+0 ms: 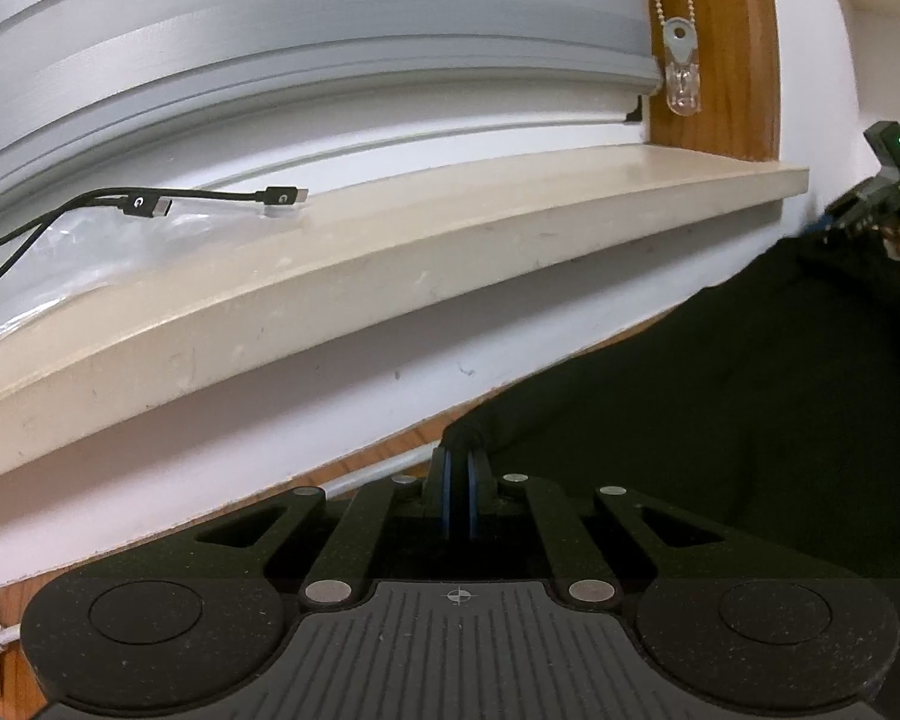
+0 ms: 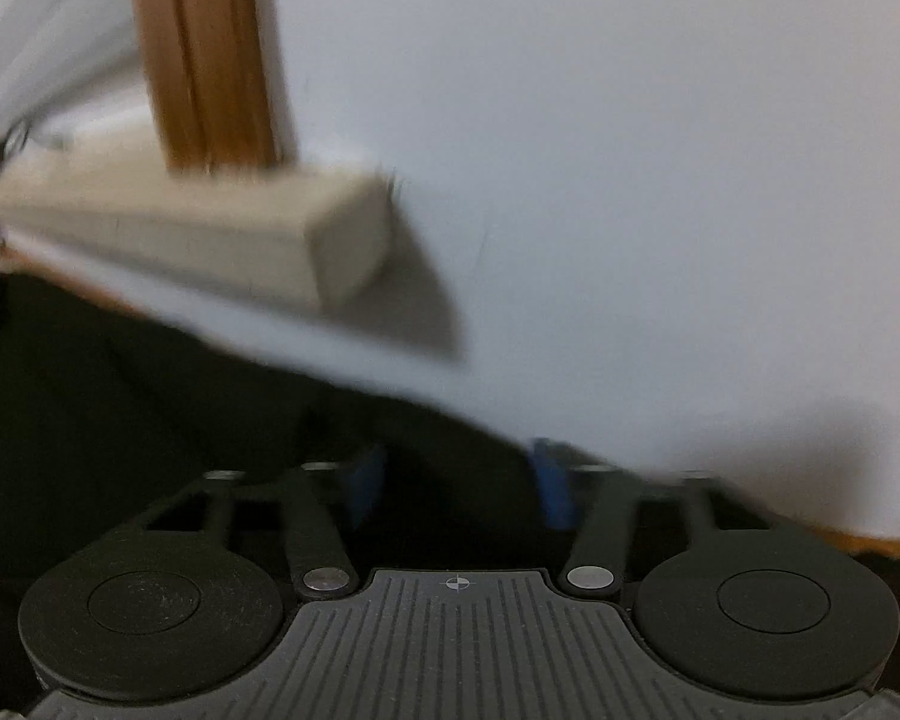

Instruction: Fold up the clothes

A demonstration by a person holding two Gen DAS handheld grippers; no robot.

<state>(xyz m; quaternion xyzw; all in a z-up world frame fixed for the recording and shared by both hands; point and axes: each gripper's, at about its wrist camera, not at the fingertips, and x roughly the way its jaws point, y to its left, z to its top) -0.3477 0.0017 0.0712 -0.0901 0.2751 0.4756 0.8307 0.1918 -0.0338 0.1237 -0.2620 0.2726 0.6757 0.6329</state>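
A black garment (image 1: 720, 408) spreads over the right half of the left wrist view, and my left gripper (image 1: 459, 468) is shut on a bunched edge of it near the wall. The other gripper (image 1: 882, 192) shows at the far right of that view, held by a hand. In the blurred right wrist view the same black garment (image 2: 150, 408) fills the lower left. My right gripper (image 2: 459, 480) stands open there, its blue-padded fingers (image 2: 549, 486) wide apart over the dark cloth.
A beige window sill (image 1: 390, 276) juts from the white wall (image 1: 330, 408) just ahead, with two black cable plugs (image 1: 150, 204) lying on it. A wooden window frame (image 1: 714, 48) and blind cord hang above. The sill's end (image 2: 342, 234) is close to the right gripper.
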